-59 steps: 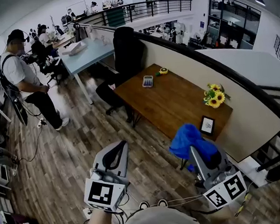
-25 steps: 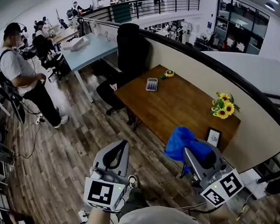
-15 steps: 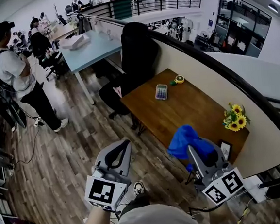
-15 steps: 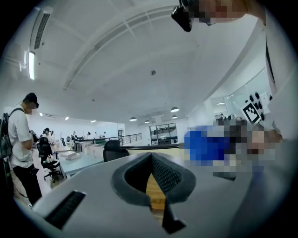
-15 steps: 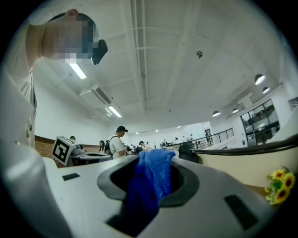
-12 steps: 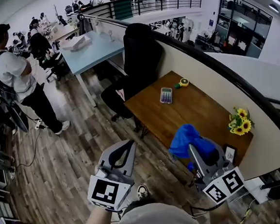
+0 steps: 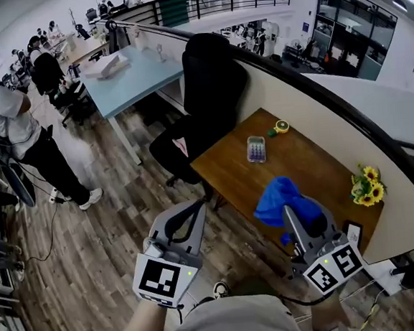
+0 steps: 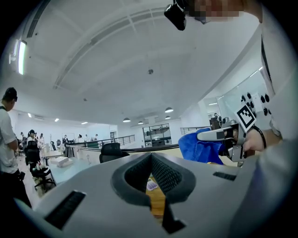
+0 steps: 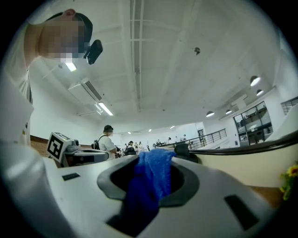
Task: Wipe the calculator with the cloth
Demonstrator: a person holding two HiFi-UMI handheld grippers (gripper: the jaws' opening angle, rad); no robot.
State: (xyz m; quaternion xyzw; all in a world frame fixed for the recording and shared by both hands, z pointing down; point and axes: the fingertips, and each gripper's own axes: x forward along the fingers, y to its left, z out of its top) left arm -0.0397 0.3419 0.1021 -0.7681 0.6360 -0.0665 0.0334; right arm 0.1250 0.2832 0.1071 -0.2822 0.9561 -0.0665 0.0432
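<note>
The calculator [image 7: 256, 149] lies flat on the far part of the brown wooden table [image 7: 304, 167]. A blue cloth [image 7: 282, 198] is bunched in my right gripper [image 7: 292, 215], which is shut on it and hangs above the table's near edge, well short of the calculator. In the right gripper view the cloth [image 9: 151, 181] fills the gap between the jaws. My left gripper [image 7: 189, 212] is shut on nothing, held over the wooden floor left of the table. Through its narrow slit I glimpse the calculator [image 8: 151, 185], and the cloth [image 8: 200, 146] shows at the right.
A black office chair [image 7: 210, 81] stands at the table's left end. A yellow tape measure [image 7: 281, 126], sunflowers [image 7: 367, 187] and a small frame [image 7: 353, 231] also sit on the table. A curved partition wall [image 7: 310, 109] backs it. A person [image 7: 1, 121] stands far left by a light blue desk [image 7: 124, 78].
The view has come closer to the table, so the calculator now lies nearer the grippers. Both grippers keep their pose, the right still shut on the cloth.
</note>
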